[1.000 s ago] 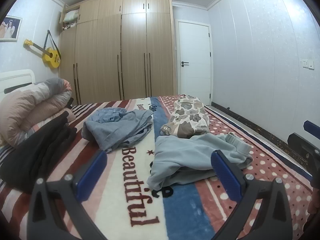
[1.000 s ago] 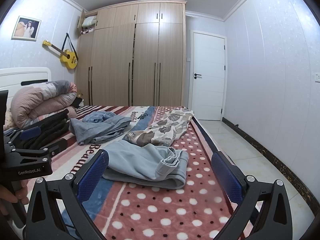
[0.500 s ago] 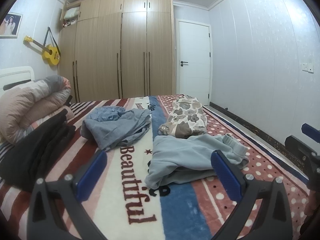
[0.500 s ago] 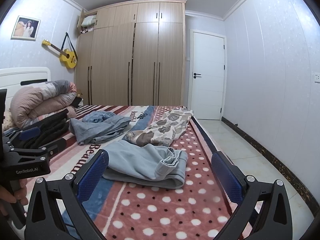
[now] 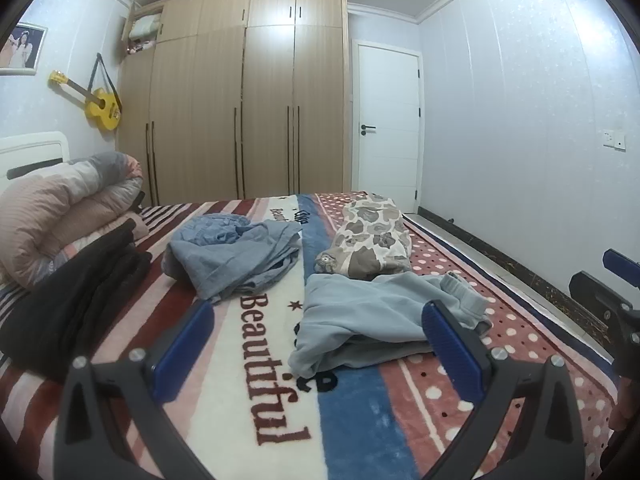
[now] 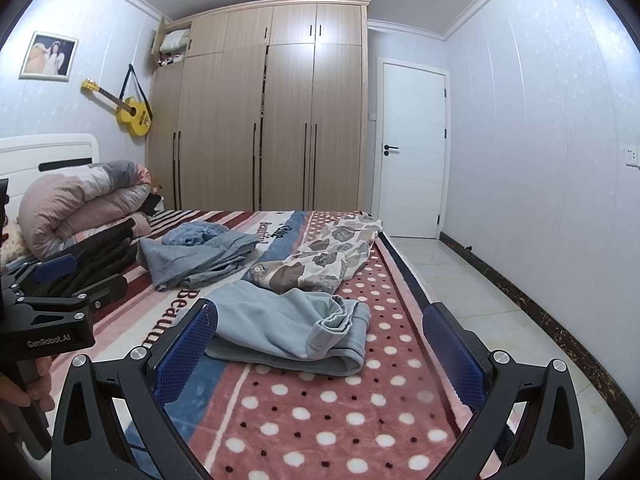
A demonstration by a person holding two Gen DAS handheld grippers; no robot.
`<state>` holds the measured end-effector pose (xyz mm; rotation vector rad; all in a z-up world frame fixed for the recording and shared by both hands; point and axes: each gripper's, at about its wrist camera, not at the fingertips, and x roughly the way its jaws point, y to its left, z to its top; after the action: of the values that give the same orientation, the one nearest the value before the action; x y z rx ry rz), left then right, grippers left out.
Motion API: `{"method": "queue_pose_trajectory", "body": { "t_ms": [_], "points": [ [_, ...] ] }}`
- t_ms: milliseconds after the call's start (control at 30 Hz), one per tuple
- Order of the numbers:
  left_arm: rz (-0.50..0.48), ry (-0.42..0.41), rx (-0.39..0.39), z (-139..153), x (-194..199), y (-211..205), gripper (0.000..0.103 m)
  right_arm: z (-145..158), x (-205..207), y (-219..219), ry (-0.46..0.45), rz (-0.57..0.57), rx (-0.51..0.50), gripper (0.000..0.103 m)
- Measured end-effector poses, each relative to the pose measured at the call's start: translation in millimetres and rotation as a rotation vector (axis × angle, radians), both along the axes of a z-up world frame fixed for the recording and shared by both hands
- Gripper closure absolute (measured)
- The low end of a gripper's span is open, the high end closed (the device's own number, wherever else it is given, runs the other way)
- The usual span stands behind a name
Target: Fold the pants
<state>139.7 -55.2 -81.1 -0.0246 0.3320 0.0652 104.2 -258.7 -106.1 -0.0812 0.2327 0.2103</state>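
Tools (image 5: 318, 354) (image 6: 320, 354) gape before pants (image 6: 292, 330), camouflage garment (image 6: 320, 262) behind.

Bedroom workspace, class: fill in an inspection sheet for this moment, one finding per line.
Surface: patterned blanket covers the bed.
Job's things: light blue pants crumpled, nearest; grey-blue garment, patterned garment and dark clothes lie beyond.
Clutter: rolled quilt at headboard.
Grippers: left gripper and right gripper open, holding nothing.
Cables: nothing seen.
Surroundings: wardrobe, white door, yellow guitar on wall.
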Motion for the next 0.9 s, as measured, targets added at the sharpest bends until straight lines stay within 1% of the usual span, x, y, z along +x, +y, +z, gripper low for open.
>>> {"method": "queue_pose_trajectory", "body": {
  "t_ms": [133,300,467,900],
  "points": [
    [-0.004,-0.001,0.003,2,-4,-3,0.001,6,-5,-3,0.000,0.006,0.011,0.001],
    [-0.007,0.002,-0.002,4,-9,-5,0.001,12,-11,-4,-0.015,-0.001,-0.004,0.001],
    [-0.014,-0.015,-0.004,13,-20,-7,0.001,19,-17,-5,-0.014,0.014,0.004,0.001],
    [-0.017,-0.006,-0.023,25,-28,-9,0.001,21,-26,-10,0.010,0.021,0.014,0.001]
  ]
}}
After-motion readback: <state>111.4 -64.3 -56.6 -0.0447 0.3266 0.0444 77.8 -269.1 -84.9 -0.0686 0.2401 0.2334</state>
